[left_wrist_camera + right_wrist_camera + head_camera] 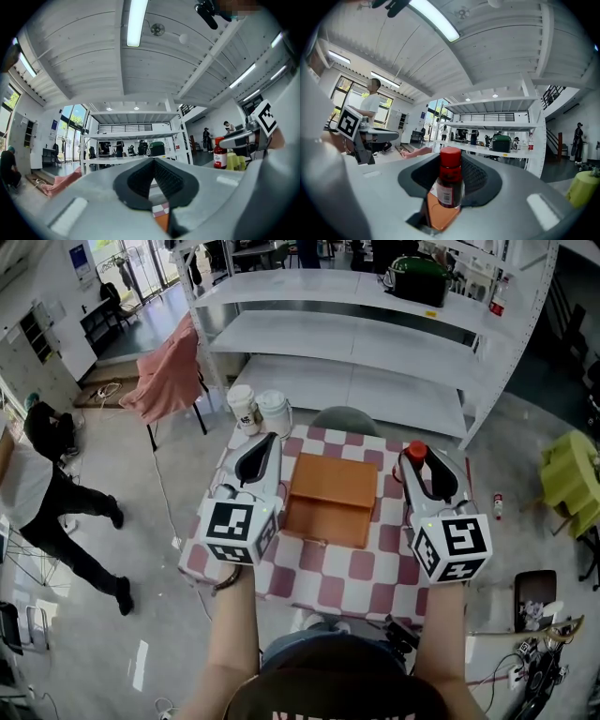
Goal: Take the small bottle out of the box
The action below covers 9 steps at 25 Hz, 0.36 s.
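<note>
A brown box (330, 493) lies in the middle of the red-and-white checked table (361, 568). My right gripper (424, 465) is raised above the table's right side, to the right of the box, and is shut on the small bottle (417, 452). The bottle has dark contents, a white label and a red cap. In the right gripper view the bottle (450, 180) stands upright between the jaws of the right gripper (451, 164). My left gripper (261, 451) is raised to the left of the box. In the left gripper view the left gripper (153, 161) is shut with nothing in it, and the bottle (219, 154) shows at the right.
Two white cups (246, 409) (275, 412) stand at the table's far left corner. White shelving (356, 343) rises behind the table, and a grey round seat (345, 420) stands between them. A pink-draped chair (169, 371) and a person (47, 484) are at the left. A yellow-green chair (572, 474) is at the right.
</note>
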Motion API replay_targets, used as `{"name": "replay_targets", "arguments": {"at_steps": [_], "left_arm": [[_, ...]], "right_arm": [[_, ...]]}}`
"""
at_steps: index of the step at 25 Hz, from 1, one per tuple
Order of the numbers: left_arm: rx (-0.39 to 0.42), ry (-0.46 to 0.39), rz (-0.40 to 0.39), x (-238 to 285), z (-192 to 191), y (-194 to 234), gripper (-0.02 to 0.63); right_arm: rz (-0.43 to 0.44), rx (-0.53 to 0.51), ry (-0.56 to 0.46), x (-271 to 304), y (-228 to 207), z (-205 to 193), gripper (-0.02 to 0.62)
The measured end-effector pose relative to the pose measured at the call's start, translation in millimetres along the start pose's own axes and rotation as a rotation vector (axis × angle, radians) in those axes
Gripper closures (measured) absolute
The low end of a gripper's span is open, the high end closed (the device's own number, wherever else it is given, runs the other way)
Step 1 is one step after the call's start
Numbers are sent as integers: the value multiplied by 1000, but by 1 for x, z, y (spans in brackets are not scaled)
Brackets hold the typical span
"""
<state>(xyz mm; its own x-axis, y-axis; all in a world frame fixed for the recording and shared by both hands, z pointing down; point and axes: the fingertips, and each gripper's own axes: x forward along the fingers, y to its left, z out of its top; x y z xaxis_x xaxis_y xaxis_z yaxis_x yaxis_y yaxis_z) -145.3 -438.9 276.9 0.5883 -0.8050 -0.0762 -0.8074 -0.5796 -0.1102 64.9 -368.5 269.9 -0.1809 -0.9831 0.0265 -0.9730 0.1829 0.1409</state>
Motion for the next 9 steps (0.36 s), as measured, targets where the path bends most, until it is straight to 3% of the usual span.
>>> {"name": "replay_targets", "arguments": {"at_steps": [9], "left_arm": [[11, 3, -19, 0, 4, 1, 609]], "right_arm": [[11, -8, -4, 0, -1, 6, 457]]}}
